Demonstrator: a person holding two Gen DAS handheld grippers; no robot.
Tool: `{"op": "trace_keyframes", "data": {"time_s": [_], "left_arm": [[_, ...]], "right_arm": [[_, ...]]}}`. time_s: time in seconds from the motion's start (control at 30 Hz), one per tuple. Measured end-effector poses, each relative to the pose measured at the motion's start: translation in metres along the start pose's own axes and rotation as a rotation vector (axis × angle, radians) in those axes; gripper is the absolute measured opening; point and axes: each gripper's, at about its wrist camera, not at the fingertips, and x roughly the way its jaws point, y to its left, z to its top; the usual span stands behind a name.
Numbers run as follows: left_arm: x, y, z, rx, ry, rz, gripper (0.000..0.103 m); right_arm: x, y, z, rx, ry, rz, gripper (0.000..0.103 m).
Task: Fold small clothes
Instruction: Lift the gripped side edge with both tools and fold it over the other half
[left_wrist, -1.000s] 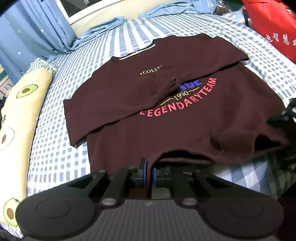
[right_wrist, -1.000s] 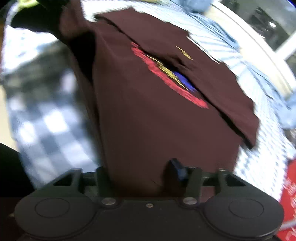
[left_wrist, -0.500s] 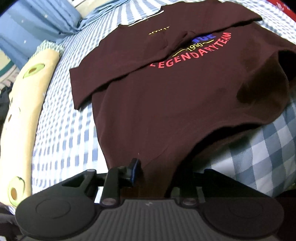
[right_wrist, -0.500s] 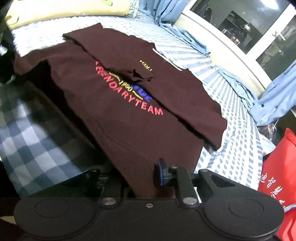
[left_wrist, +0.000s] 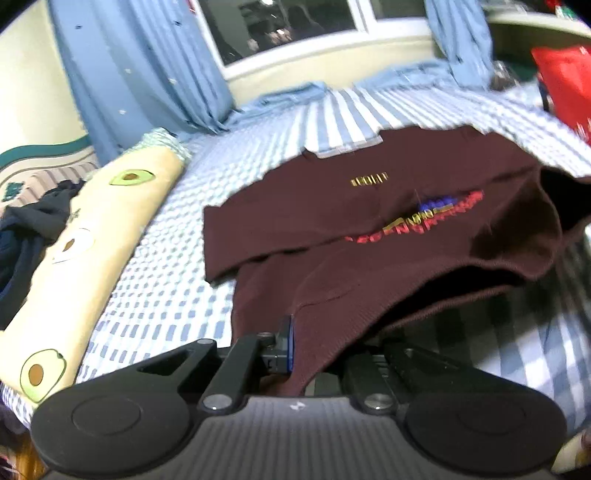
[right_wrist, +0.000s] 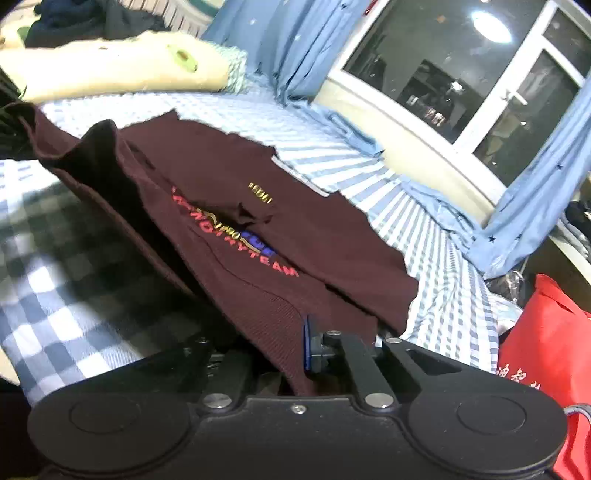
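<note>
A dark maroon sweatshirt with red, yellow and blue lettering lies chest up on the bed, both sleeves folded across the front. My left gripper has its jaws closing tight on the hem's left corner, with cloth pinched between the blue pads. In the right wrist view the same sweatshirt runs away from my right gripper, whose jaws are closing tight on the hem's right corner. The hem hangs lifted off the checked sheet, with shadow beneath it. The collar end still rests on the bed.
A long avocado-print pillow lies along the bed's left side with dark clothes beyond it. A red bag stands at the right. Blue curtains and a window sill sit behind the bed's far edge.
Both grippers went from partly open around the hem to shut on it. The hem has risen off the bed and both views have tipped up toward the window.
</note>
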Motion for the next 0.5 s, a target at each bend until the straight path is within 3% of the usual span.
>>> {"op": "trace_keyframes", "data": {"time_s": [0.23,0.37,0.5], "left_arm": [[-0.033,0.013,0.012,-0.102,-0.100,0.033,0.004],[-0.058,0.022,0.011,-0.139,-0.120,0.024,0.004],[-0.086,0.027,0.001,-0.108,-0.119,0.003,0.004]], "right_arm": [[-0.031,-0.010,0.009,0.019,-0.111,-0.050,0.004],[-0.057,-0.016,0.010,-0.002,-0.143,-0.015,0.004],[-0.087,-0.018,0.002,-0.048,-0.156,0.021,0.004]]}}
